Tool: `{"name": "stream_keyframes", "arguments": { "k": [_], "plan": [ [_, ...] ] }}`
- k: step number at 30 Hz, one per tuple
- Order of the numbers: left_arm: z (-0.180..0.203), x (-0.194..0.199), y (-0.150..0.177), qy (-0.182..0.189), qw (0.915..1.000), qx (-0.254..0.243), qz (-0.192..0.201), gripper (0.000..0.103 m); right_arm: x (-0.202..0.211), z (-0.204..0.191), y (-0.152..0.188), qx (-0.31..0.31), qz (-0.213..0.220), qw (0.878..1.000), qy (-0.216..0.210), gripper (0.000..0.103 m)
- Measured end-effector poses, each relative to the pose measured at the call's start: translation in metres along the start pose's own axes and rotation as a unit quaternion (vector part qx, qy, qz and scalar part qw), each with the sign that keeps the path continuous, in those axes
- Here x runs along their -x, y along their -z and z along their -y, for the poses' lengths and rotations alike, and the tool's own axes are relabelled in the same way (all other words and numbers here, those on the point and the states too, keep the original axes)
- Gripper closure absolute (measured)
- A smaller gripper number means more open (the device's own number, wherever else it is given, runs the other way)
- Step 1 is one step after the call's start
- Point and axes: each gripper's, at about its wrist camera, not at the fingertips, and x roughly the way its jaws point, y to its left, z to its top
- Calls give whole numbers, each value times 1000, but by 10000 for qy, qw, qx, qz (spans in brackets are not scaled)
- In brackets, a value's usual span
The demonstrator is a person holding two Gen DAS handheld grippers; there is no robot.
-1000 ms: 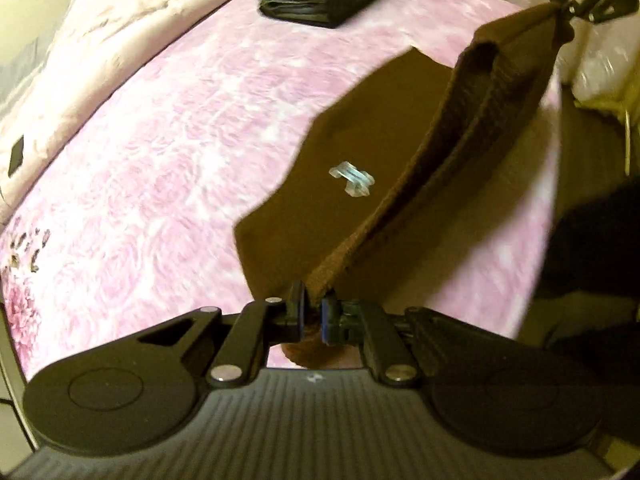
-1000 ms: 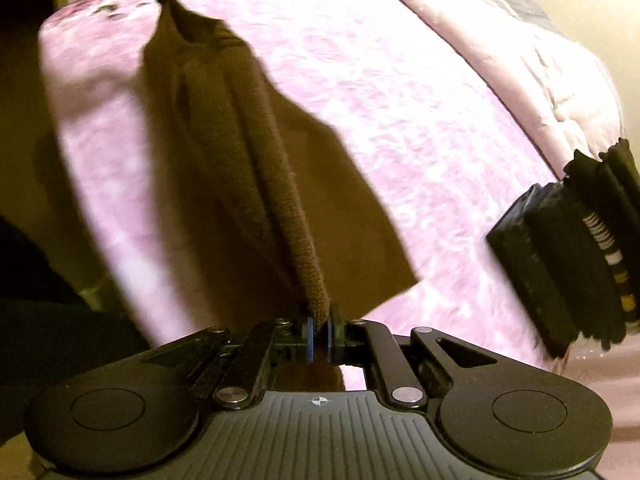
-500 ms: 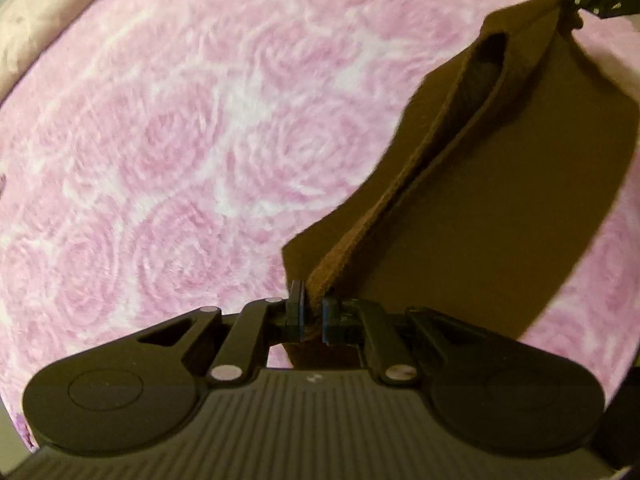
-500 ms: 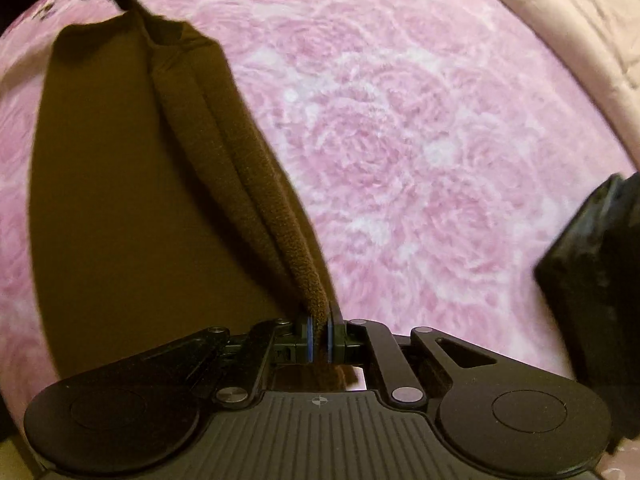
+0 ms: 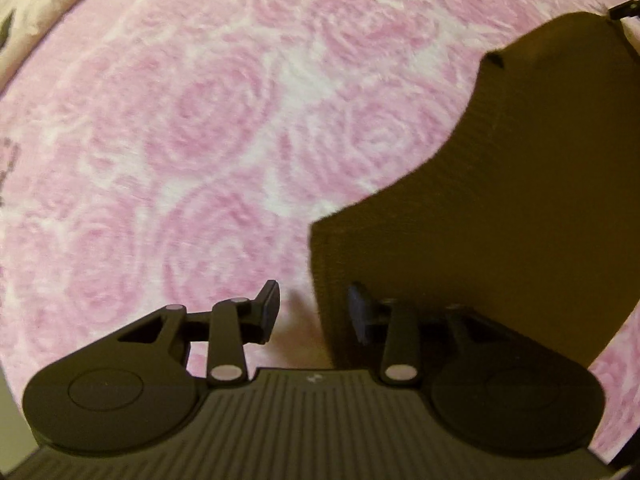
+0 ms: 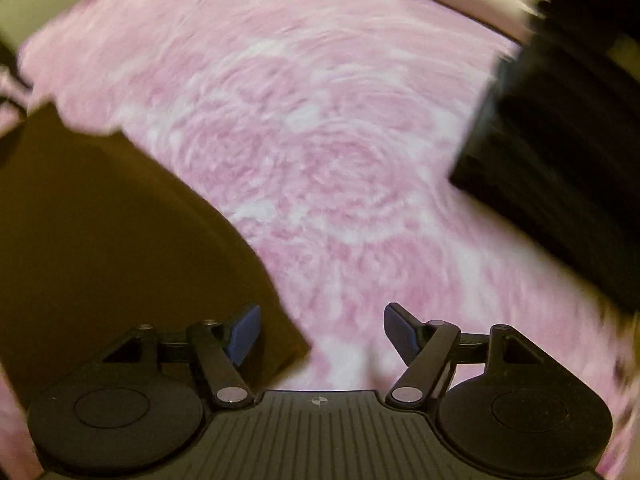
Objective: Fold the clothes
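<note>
My left gripper (image 5: 314, 310) stands with its jaws apart and nothing between them; the corner of the brown garment (image 5: 500, 220) lies flat just under and ahead of its right finger (image 5: 360, 312). My right gripper (image 6: 320, 334) is spread wide too, empty, with the garment's other near corner just beside its left finger (image 6: 244, 334). Both jaws sit over a corner apiece, I judge, because those are the natural points to take hold of or let go of a cloth laid out flat.

Ahead and to the right of my left gripper, the garment spreads smooth across the bed, with no raised fold that I can make out. It could be a layer already laid over, or a piece spread for its next fold; I cannot tell which from here.

Beyond it runs the pink rose-patterned blanket (image 5: 200, 140), soft and plush, so cloth should lie where it is dropped. Far ahead and to the right of my right gripper sits a dark stack of clothes (image 6: 560, 140), blurred. At the far edge a paler quilt (image 5: 44, 0) shows.
</note>
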Motion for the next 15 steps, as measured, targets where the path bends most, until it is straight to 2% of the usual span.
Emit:
{"name": "stream_keyframes", "arguments": {
  "k": [2,6,13,15],
  "plan": [
    [8,12,4,-85,9998,-65,175,71,10,-9,14,-393,-4,9991,-174,31],
    [42,28,2,185,9982,-193,532,71,13,-37,43,-812,-120,9956,-444,31],
    [128,33,12,893,9893,-682,931,71,7,-59,46,-914,91,9926,-799,31],
    [154,38,22,995,9854,-894,1055,71,5,-65,46,-937,157,9914,-902,32]
  ]
}}
